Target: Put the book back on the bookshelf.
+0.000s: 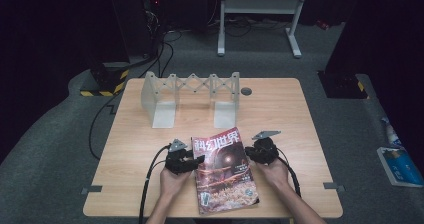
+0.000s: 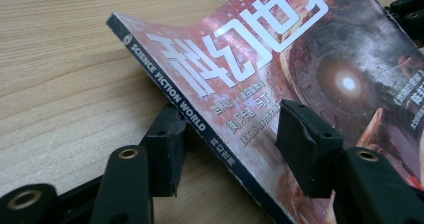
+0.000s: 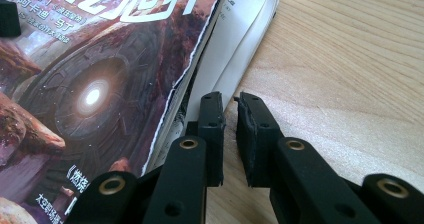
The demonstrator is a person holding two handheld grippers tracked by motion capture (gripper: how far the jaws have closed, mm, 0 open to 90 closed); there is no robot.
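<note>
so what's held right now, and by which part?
The magazine, by its spine edge: the left gripper has one finger under, one on the cover. The right gripper grips nothing, at the page edge.

The magazine [image 2: 280,84] carries "SCIENCE FICTION WORLD" in white capitals along its dark spine, beside a small round logo. Its cover bears large white Chinese title characters, 科幻世界. Smaller cover lines in Chinese are too blurred to read.
</note>
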